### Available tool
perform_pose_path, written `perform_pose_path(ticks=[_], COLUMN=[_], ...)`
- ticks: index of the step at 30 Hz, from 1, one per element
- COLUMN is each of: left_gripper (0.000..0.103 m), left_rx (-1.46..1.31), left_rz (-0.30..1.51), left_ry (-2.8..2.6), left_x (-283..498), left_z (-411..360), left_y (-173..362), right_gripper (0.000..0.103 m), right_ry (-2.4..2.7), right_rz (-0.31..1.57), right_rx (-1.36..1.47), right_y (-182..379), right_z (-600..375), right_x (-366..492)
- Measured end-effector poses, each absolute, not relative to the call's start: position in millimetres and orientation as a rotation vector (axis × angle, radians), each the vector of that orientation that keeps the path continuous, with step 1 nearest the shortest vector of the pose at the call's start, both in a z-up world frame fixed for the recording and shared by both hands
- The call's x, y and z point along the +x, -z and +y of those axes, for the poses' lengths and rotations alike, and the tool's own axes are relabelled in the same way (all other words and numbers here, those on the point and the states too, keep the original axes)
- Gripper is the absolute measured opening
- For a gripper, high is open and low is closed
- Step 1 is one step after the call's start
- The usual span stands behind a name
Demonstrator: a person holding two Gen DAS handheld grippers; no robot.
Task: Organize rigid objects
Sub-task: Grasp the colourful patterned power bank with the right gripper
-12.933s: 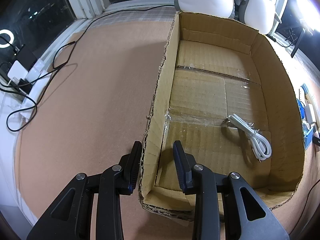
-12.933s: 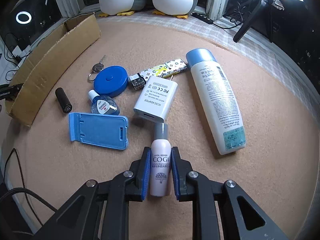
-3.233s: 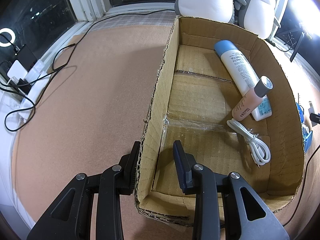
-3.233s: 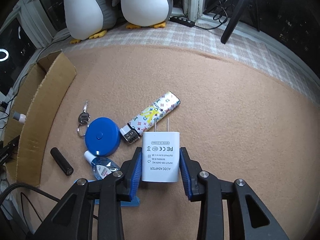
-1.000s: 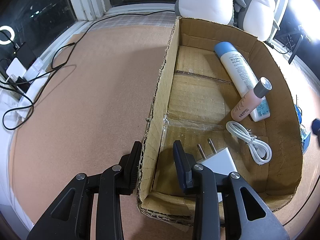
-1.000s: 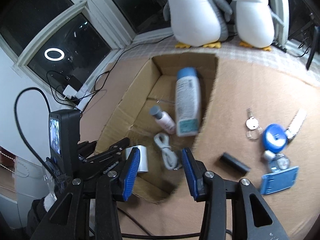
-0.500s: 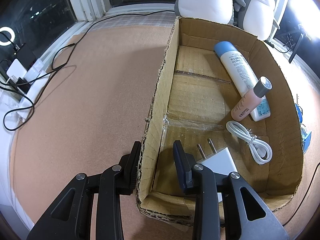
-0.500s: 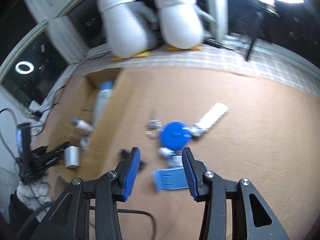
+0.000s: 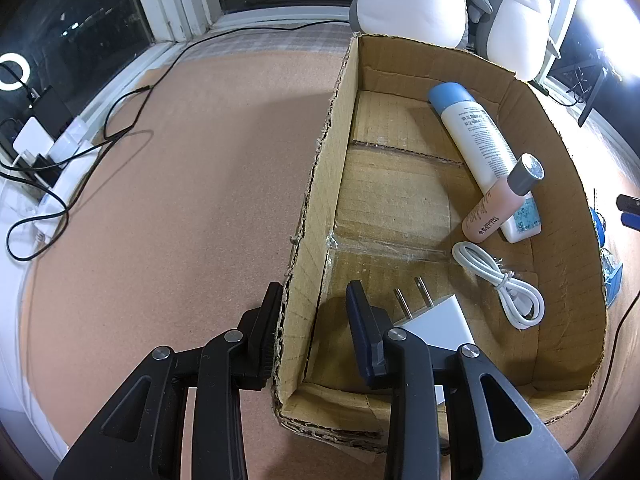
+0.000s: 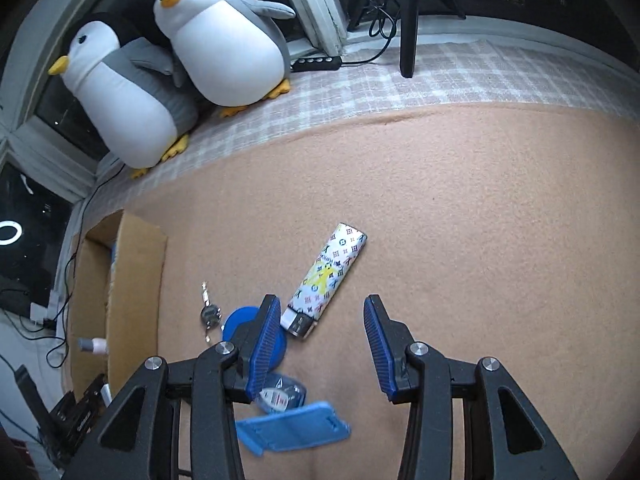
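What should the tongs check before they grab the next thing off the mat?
1. Right tongs empty and open: ok, nothing sits between the blue pads.
2. Left tongs steadying the brown cardboard box: ok, they straddle its side wall.
3. Room left in the box: ok, bare floor shows beside the blue-capped white bottle, the grey-capped pink bottle, the coiled white cable and the white plug adapter.
4. Patterned white lighter within easy reach: ok, it lies flat just ahead of the right tongs.
5. Lighter free of neighbours: cannot tell, the left pad hides the gap to the round blue disc.
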State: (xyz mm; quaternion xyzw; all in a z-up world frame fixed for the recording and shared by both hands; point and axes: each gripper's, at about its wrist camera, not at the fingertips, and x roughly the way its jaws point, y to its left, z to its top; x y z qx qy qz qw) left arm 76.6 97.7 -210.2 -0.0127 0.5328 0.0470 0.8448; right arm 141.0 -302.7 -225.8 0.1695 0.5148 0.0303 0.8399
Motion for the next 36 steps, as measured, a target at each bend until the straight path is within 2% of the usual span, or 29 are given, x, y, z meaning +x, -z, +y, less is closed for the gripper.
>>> perform_pose_path(ticks=[15, 28, 36], left_gripper=[0.031, 0.031, 0.031], left_rx=[-0.030, -0.031, -0.032], left_rz=[1.125, 1.124, 1.124], left_ry=[-0.098, -0.098, -0.097], left_x=[76.7, 76.8, 76.6], left_z=[98.2, 98.4, 98.5], left_y=[210.3, 210.6, 211.2], right_gripper=[0.039, 0.026, 0.022], right_ry=[0.003, 0.001, -0.056], right_rz=[1.140, 1.153, 1.156], right_rx=[0.270, 0.016, -0.042], right_y=[242.5, 247.4, 246.4], right_z=[-283.2, -264.4, -265.6], right_x=[171.6, 173.6, 170.0])
